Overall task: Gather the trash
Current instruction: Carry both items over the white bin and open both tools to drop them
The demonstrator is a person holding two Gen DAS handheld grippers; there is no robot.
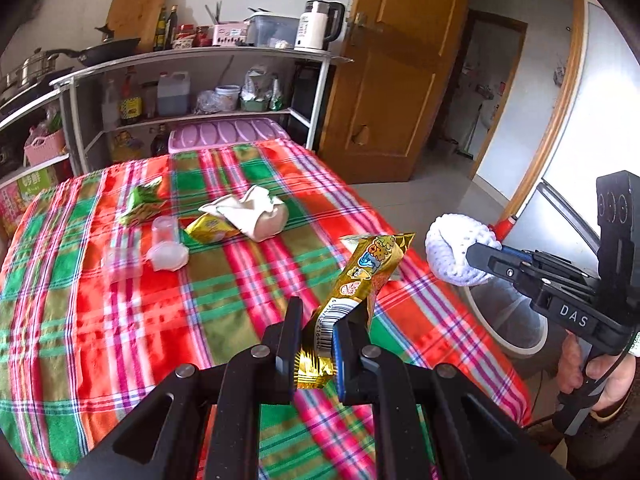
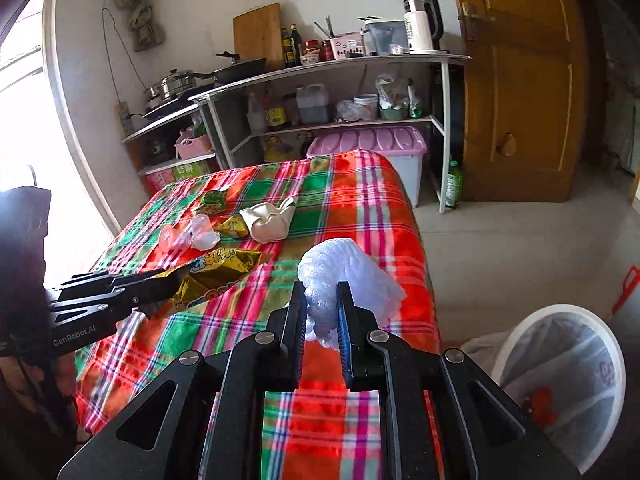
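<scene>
My left gripper (image 1: 316, 320) is shut on a gold snack wrapper (image 1: 368, 272), held above the plaid-covered table (image 1: 120, 320). In the right wrist view the same wrapper (image 2: 216, 276) sticks out of the left gripper (image 2: 180, 280) at the left. My right gripper (image 2: 322, 304) is shut on a white foam net (image 2: 352, 276); from the left wrist view that net (image 1: 448, 252) hangs past the table's right edge, pinched by the right gripper (image 1: 476, 250). A white bin with a bag liner (image 2: 560, 380) stands on the floor at the lower right, its rim (image 1: 504, 344) partly hidden by the table.
Further back on the table lie a green carton (image 1: 142, 204), clear plastic cups (image 1: 168, 244), a yellow packet (image 1: 210, 230) and a crumpled cream cloth (image 1: 256, 212). Behind stand a kitchen shelf (image 1: 200, 60), a purple-lidded box (image 1: 228, 134) and a wooden door (image 1: 400, 72).
</scene>
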